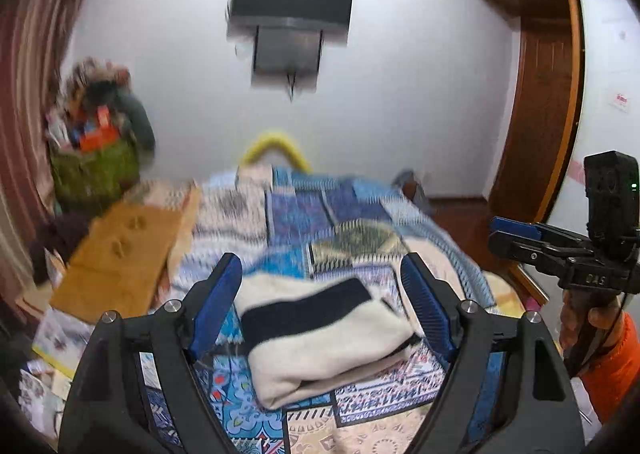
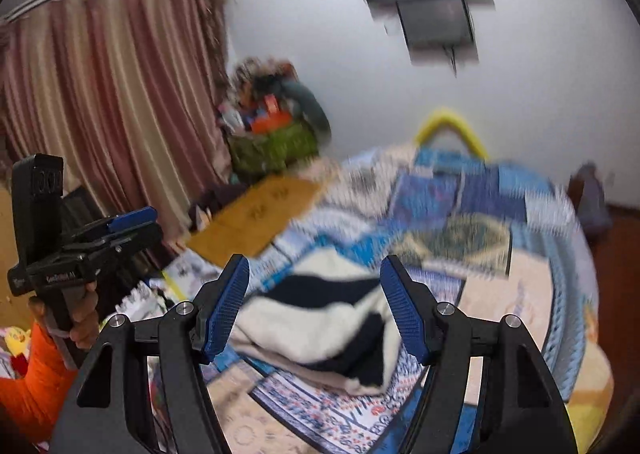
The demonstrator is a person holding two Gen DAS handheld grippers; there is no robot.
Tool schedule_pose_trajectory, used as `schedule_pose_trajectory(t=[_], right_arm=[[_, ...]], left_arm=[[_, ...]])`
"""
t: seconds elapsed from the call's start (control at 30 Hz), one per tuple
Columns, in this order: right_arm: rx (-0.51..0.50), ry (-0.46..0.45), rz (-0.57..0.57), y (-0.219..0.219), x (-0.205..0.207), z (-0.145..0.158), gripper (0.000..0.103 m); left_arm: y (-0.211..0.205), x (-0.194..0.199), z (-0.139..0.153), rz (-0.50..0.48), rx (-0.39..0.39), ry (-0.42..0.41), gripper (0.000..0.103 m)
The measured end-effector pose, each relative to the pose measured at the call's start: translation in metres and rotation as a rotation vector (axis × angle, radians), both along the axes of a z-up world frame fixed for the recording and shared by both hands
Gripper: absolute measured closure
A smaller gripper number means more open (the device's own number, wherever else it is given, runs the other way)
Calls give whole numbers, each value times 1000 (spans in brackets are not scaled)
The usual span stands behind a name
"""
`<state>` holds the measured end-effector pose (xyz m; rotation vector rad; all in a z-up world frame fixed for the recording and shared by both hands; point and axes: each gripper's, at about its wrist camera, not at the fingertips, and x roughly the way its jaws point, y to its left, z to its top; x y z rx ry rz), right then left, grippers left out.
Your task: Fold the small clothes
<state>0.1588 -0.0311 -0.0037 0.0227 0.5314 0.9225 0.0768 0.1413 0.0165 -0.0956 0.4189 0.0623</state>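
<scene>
Two grippers, both w/ fingers apart and nothing between them, hang above the bed (image 1: pixel 360 214); bed is the biggest thing, patchwork cover, running away toward 12 o'clock in both views.

Folded garment (image 1: pixel 320 338), cream w/ dark stripe, lies on the cover near the close end of the bed; looks already folded into a thick bundle, so I judge the fold mostly done, maybe only a tidy or shift left.

Key relation: in left wrist view the left gripper (image 1: pixel 324 310) frames the garment dead ahead at 12, long axis running approx 9-to-3, tilted a bit toward 10-to-4; folded edge faces the camera. In right wrist view the right gripper (image 2: pixel 316 306) also frames it at 12, but the bundle sits slightly toward 11. Which is nearer I cannot tell; blur is heavy.

Right gripper shows in left view at 3 o'clock, well apart from the garment; left one shows in right view at 9 o'clock, likewise apart.

Room: free cover beyond the garment toward 12 and 2; brown board (image 1: pixel 120 254) lies at 10 on the bed's left side, near but not touching; bed edge drops off at 3.
</scene>
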Motion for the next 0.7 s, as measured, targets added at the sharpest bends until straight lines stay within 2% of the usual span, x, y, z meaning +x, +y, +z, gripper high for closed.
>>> schedule_pose_trajectory(t=[0.13,0.27,0.33,0.4,0.57,0.7], right_arm=[[67,-109,-4,-8,-40,26,38],[98,-205,-27,-14,-75,39,38],[106,-246,-46,-15,-88,43,32],[113,-282,-75,-16,-100,45,19],[101,-316,-119,-14,-114,42,6],[98,-313,-140,-14,-115,39,3]], left_arm=[[-19,-36,16,48,52,-92,21],[-34,-62,23,57,63,-144,21],[-41,-73,25,84,87,-170,20],[-46,-83,25,92,88,-187,13],[-51,-95,24,96,79,-205,7],[-54,-97,21,92,68,-209,6]])
